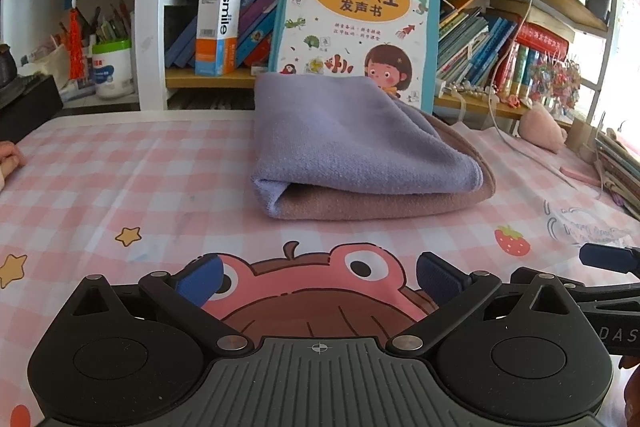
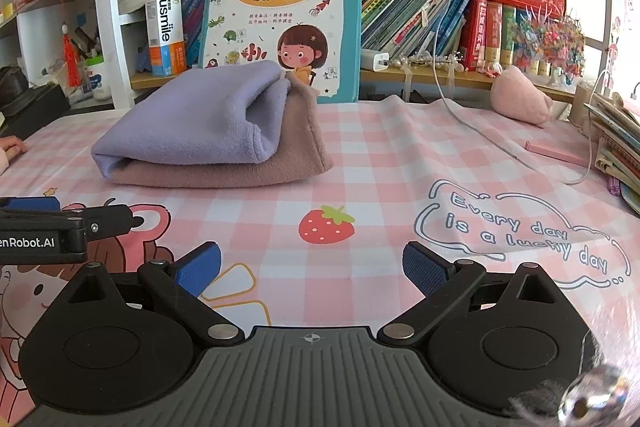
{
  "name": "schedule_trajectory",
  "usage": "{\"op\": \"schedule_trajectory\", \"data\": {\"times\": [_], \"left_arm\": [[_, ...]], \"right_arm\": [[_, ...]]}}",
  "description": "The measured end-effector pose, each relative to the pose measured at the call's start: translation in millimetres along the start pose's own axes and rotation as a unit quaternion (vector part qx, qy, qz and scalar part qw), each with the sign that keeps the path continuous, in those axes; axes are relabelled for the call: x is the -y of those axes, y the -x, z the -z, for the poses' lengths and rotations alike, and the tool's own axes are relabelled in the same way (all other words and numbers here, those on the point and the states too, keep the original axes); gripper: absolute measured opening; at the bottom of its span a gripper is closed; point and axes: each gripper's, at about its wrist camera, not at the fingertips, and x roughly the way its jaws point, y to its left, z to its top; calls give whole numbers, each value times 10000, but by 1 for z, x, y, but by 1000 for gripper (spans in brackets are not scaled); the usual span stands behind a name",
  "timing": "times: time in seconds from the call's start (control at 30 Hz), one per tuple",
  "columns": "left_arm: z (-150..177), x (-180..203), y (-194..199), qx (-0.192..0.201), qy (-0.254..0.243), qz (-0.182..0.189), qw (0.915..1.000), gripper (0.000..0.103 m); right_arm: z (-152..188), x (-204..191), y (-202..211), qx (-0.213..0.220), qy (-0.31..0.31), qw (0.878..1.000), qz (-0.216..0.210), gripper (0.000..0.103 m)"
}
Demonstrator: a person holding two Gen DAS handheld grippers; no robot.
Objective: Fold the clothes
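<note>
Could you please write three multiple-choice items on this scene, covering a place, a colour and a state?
1. Where does the folded lilac cloth lie?
A. on top of the folded pink-brown cloth
B. on the bookshelf
C. between a gripper's fingers

2. What colour are the gripper pads?
A. red
B. blue
C. white

3. How do the left gripper and the right gripper stand?
A. both shut on cloth
B. one open, one shut
C. both open and holding nothing

Answers: 1 A, the lilac cloth rests on the pink-brown one on the checked tablecloth; 2 B, each finger carries a blue pad; 3 C, tablecloth shows in the wide gap between each pair of fingers.
</note>
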Motion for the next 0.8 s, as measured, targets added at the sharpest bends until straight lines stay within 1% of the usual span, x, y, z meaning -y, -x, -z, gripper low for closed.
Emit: {"op": "schedule_trajectory", "data": {"times": [0.2,0.37,0.6,0.8], "left_arm": [[1,14,-2,-46,-431,-53,9990,103],[1,14,-2,-74,-412,-39,9991,103],[1,13,4,131,-397,-176,9990,103],[1,10,1,50,-308,-200,9993,103]], "right_arm": [[0,1,0,3,-28,10000,26,98],[0,4,-1,-31,-88,10000,21,98],[0,0,-1,-31,0,10000,21,98],[0,-2,0,4,70,10000,23,98]]}}
